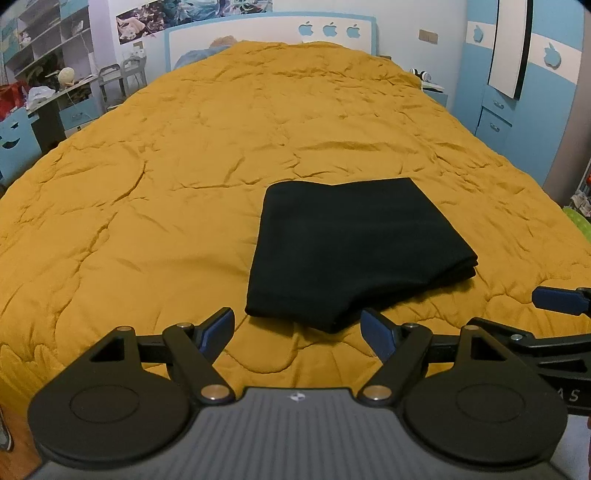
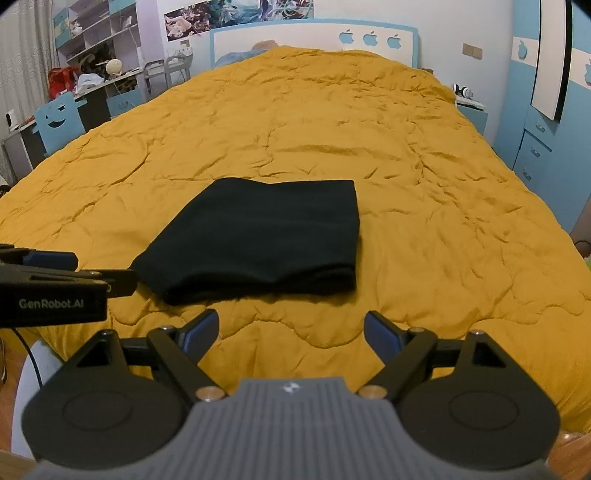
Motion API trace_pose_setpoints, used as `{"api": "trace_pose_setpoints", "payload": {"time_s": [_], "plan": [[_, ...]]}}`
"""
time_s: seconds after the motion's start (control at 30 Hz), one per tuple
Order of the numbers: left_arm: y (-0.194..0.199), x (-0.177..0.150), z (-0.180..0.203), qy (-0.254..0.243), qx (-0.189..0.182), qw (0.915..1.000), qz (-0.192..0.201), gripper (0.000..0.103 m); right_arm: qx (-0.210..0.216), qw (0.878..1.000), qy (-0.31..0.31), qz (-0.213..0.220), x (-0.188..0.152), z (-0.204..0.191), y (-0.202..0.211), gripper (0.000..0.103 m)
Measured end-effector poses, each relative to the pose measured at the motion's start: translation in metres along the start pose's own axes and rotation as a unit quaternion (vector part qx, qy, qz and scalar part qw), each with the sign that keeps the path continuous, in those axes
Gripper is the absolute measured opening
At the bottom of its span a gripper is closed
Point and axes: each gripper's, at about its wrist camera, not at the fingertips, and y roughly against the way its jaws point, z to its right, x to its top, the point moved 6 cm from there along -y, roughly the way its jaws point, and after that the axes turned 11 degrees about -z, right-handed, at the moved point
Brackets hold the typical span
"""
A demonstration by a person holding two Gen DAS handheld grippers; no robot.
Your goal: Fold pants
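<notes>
Pants (image 1: pixel 354 247), soft black folded rectangle on quilted mustard bedspread (image 1: pixel 147 184); both grippers' fingers (image 1: pixel 221 326) spread wide, empty

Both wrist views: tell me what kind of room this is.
Most likely a child's bedroom. A large bed under a mustard quilt fills the view, with a blue-and-white headboard bearing apple cut-outs, a matching wardrobe, and a cluttered desk with shelves.

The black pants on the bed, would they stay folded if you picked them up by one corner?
Probably not. The black pants look like soft cloth in loose stacked layers, so they would likely flop open. Pushed, they would probably bunch on the wrinkled yellow quilt, not slide.
</notes>
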Motion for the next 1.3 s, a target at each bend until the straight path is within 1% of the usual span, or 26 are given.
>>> {"api": "trace_pose_setpoints", "payload": {"time_s": [0.33,1.3], "plan": [[-0.0013,-0.0009,-0.0019,0.003,-0.001,1.0,-0.006,0.091,-0.001,1.0,0.003,0.001,-0.0009,-0.0019,0.002,0.082],[-0.0019,-0.0022,-0.0035,0.007,0.002,1.0,-0.004,0.091,-0.003,1.0,0.004,0.004,-0.0022,-0.0039,0.0033,0.082]]}}
